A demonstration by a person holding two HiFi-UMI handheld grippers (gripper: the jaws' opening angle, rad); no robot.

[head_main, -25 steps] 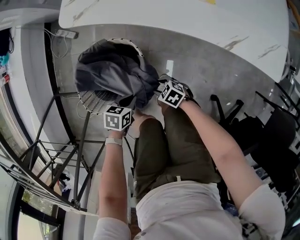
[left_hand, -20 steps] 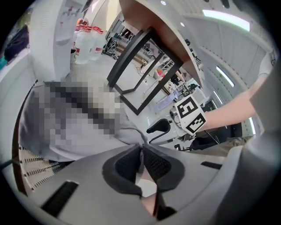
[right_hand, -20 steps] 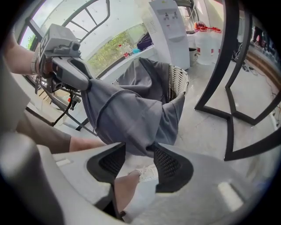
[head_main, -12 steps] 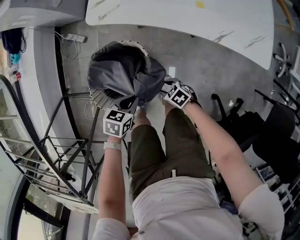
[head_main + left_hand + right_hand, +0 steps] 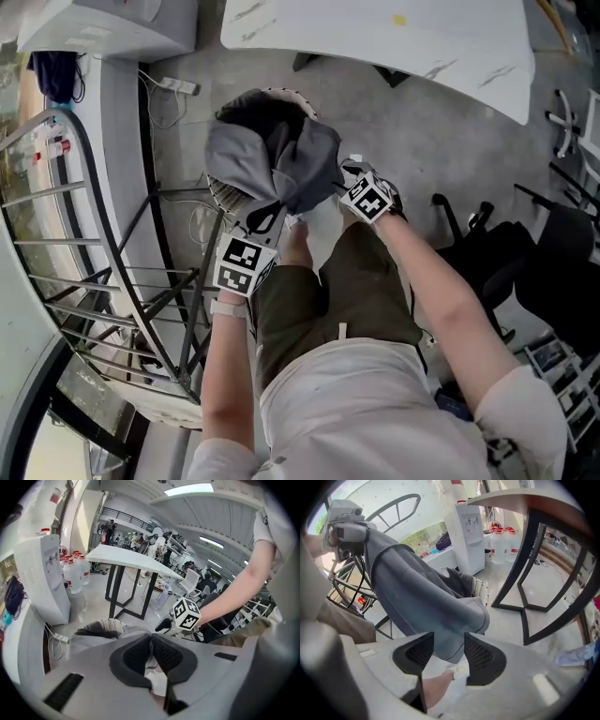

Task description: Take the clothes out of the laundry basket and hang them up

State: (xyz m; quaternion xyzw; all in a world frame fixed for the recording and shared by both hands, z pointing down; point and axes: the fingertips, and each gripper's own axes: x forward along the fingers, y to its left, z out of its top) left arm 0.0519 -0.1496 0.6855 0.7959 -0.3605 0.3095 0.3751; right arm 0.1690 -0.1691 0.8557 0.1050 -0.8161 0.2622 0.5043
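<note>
Holding the grey garment (image 5: 272, 159) up over the laundry basket (image 5: 223, 195) at the top middle of the head view, I have my left gripper (image 5: 262, 222) clenched tight on its lower edge. My right gripper (image 5: 345, 184) pinches a thick fold on its right side. I think I should lift it clear, then carry it left to the drying rack (image 5: 122, 272) without letting go.

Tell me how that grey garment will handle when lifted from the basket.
Likely floppy: the grey garment drapes in folds from the left gripper. Probably light, since it looks like thin cloth. It may snag the basket rim.
</note>
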